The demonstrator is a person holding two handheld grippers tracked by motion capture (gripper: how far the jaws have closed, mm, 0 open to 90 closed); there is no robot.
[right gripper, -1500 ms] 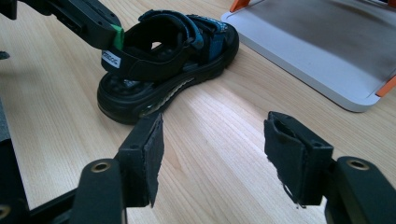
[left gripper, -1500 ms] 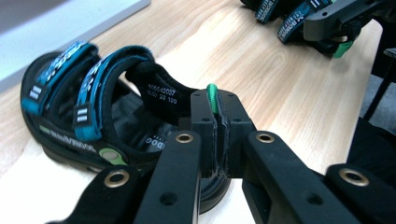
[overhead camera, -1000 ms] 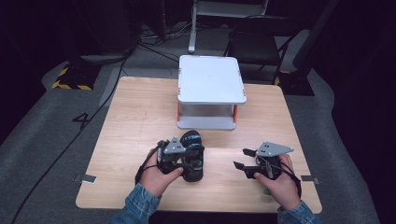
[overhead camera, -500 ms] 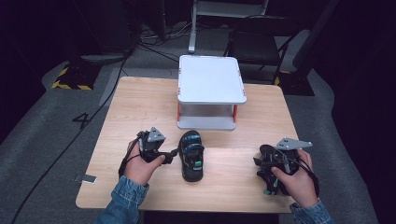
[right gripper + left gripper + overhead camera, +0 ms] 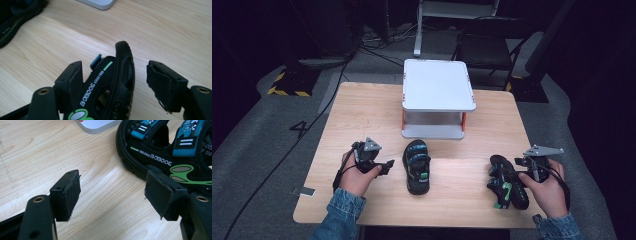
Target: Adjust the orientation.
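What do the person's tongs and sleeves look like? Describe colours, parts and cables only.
Both the left tongs and the right tongs are black, each topped by a grey three-cornered plate, with a black cable looping by the wrist. The jaws are blocky, faced with worn black pads, on arms with brass-ringed holes. Sleeves are blue denim.
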